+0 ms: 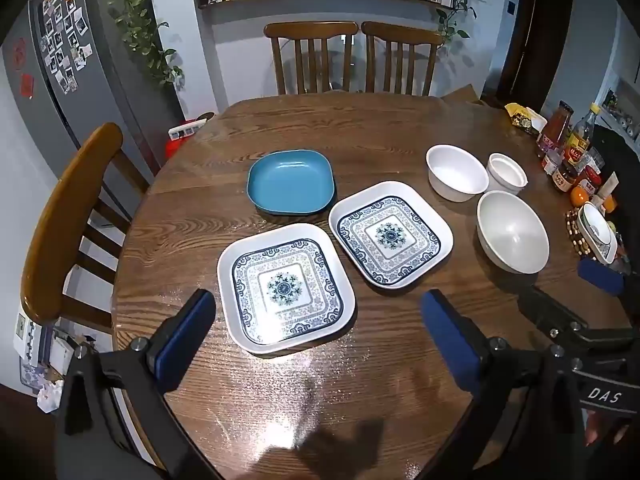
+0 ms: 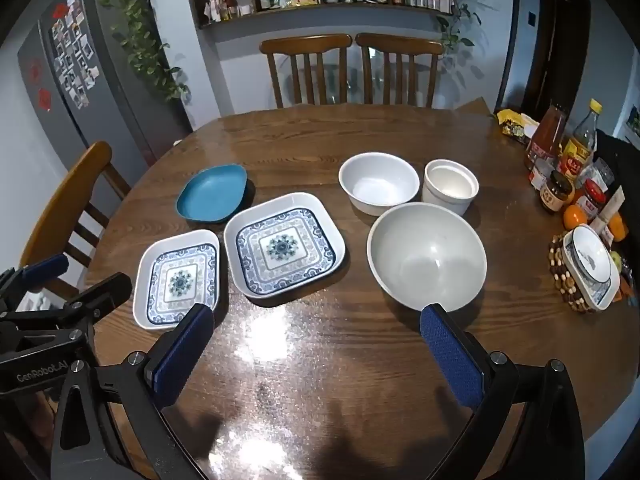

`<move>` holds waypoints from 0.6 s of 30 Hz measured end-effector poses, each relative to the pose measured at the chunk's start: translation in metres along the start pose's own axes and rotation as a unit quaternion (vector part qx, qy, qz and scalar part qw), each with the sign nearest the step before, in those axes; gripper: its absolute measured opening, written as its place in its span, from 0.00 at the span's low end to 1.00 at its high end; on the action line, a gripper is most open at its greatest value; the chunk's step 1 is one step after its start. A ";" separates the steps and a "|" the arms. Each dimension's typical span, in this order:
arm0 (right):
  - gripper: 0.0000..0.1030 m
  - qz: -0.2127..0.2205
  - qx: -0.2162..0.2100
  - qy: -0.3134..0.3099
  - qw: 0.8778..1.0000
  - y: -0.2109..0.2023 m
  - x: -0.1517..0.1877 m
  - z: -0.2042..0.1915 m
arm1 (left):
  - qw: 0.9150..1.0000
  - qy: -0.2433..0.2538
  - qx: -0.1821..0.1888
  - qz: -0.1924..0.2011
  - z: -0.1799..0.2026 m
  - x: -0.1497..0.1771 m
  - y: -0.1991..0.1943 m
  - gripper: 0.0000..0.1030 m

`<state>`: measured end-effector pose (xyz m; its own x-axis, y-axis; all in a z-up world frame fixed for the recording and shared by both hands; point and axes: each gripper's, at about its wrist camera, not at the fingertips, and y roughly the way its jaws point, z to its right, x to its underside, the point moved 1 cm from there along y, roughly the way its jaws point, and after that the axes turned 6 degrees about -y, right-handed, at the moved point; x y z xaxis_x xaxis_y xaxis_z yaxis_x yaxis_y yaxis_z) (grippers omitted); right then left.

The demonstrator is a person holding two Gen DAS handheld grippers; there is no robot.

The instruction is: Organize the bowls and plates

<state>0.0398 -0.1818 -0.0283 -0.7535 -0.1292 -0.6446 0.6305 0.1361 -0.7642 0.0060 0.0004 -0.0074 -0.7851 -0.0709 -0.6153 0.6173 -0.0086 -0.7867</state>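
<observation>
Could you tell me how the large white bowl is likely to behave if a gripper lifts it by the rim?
The large white bowl looks glazed, so probably slippery. It seems rigid, likely breakable. Its rounded sides suggest it may tilt.

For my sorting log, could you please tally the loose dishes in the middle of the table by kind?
Patterned square plates: 2
Blue square plate: 1
White bowls: 2
White ramekin: 1
Total: 6

1. Three plates sit on the tabletop (image 1: pixel 280 128): the square dish (image 1: pixel 291 182) behind, the near plate (image 1: pixel 286 288) before it, the second plate (image 1: pixel 390 234) to its right.
2. Three bowls stand rightward: the medium bowl (image 1: pixel 456 178), the small cup (image 1: pixel 506 173), the large bowl (image 1: pixel 512 232) in front.
3. Bottles (image 1: pixel 568 140) line the right edge.
</observation>
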 end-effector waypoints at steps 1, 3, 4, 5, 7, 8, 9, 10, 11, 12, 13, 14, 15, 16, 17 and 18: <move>1.00 0.000 0.000 -0.001 1.000 0.001 0.000 0.000 | 1.000 0.000 0.001 0.001 0.000 0.000 0.000 0.99; 1.00 0.002 0.001 -0.002 1.000 0.001 0.001 0.000 | 1.000 -0.004 0.006 0.001 -0.002 0.001 -0.001 0.99; 1.00 0.003 0.002 -0.002 1.000 0.001 0.001 0.001 | 1.000 -0.005 0.009 -0.001 -0.002 0.001 -0.002 0.99; 1.00 0.004 0.002 -0.002 1.000 0.001 0.001 0.001 | 1.000 -0.005 0.009 -0.003 -0.003 0.002 -0.002 0.99; 1.00 0.008 0.001 -0.002 1.000 -0.001 0.003 0.001 | 1.000 0.001 0.007 -0.006 0.005 0.004 0.003 0.99; 1.00 -0.002 0.001 -0.001 1.000 0.005 0.008 0.003 | 1.000 0.001 0.005 -0.007 0.006 0.005 0.003 0.99; 1.00 -0.001 0.001 -0.002 1.000 0.004 0.009 0.003 | 1.000 0.000 0.004 -0.007 0.005 0.004 0.002 0.99; 1.00 -0.001 0.001 -0.002 1.000 0.002 0.009 0.003 | 1.000 0.001 0.002 -0.006 0.006 0.005 0.002 0.99; 1.00 0.000 0.001 -0.003 1.000 0.000 0.010 0.003 | 1.000 0.002 0.005 -0.008 0.001 0.003 0.004 0.99; 1.00 0.000 0.001 -0.003 1.000 -0.001 0.010 0.003 | 1.000 0.001 0.005 -0.008 0.002 0.003 0.004 0.99; 1.00 -0.005 0.000 0.000 1.000 0.000 0.002 0.002 | 1.000 0.000 0.006 -0.008 0.001 0.003 0.004 0.99; 1.00 -0.005 0.000 -0.001 1.000 0.003 0.007 0.002 | 1.000 0.000 0.006 -0.008 0.001 0.003 0.004 0.99; 1.00 -0.005 0.000 -0.001 1.000 0.002 0.008 0.003 | 1.000 -0.001 0.005 -0.008 0.001 0.003 0.004 0.99; 1.00 -0.005 0.001 0.000 1.000 0.002 0.006 0.002 | 1.000 0.000 0.005 -0.008 0.002 0.003 0.004 0.99; 1.00 -0.005 0.001 0.000 1.000 0.002 0.005 0.002 | 1.000 0.000 0.006 -0.008 -0.001 0.003 0.005 0.99; 1.00 -0.005 0.001 0.000 1.000 0.002 0.005 0.002 | 1.000 0.000 0.005 -0.009 -0.001 0.003 0.006 0.99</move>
<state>0.0373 -0.1841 -0.0328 -0.7601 -0.1302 -0.6366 0.6228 0.1335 -0.7709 0.0070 0.0009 -0.0137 -0.7955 -0.0715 -0.6017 0.6043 -0.0206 -0.7965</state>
